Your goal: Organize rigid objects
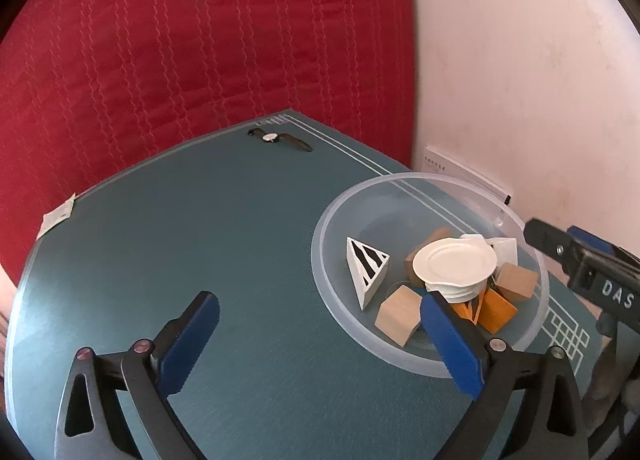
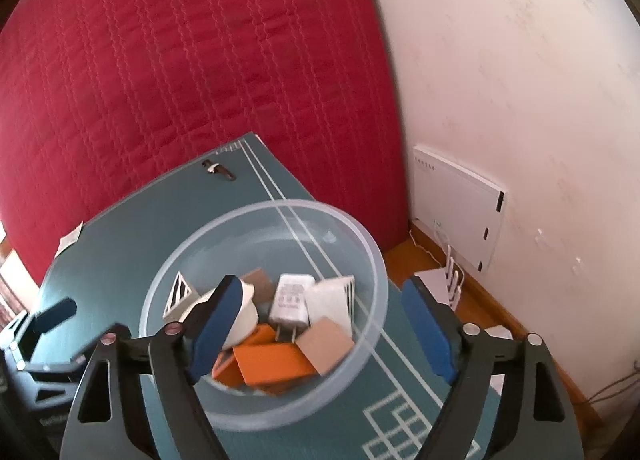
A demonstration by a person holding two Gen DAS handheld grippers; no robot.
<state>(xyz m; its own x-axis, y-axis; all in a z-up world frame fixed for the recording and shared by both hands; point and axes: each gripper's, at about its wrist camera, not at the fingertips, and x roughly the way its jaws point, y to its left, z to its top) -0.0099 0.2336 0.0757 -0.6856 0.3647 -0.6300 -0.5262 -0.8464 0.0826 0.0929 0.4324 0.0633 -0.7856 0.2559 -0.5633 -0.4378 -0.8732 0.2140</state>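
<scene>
Looking at the green mat (image 1: pixel 240 252), almost every toy is already in the clear bowl (image 1: pixel 532 260) at the lower right of the left wrist view. Inside it lie a striped triangle block (image 1: pixel 366 270), a white cup turned upside down (image 1: pixel 454 264), wooden blocks and orange blocks. From the right wrist view, a white plug (image 2: pixel 291 300) is in there too.

One thing is left out, I think: a wristwatch (image 1: pixel 278 139). It lies far back on the mat, in the upper middle of the left wrist view, near the mat's far edge. Its strap runs from left to right across the picture, tipped down a little at the right.

The left gripper (image 1: pixel 320 326) is wide open with nothing in it. The right gripper (image 2: pixel 322 318) is open too, and holds nothing; it hangs over the bowl.

The watch is up and a bit left of the left gripper, with bare mat between them. The right gripper has the bowl in its way. So the left one looks closer. To pinch across the thin strap, I guess it must turn.
</scene>
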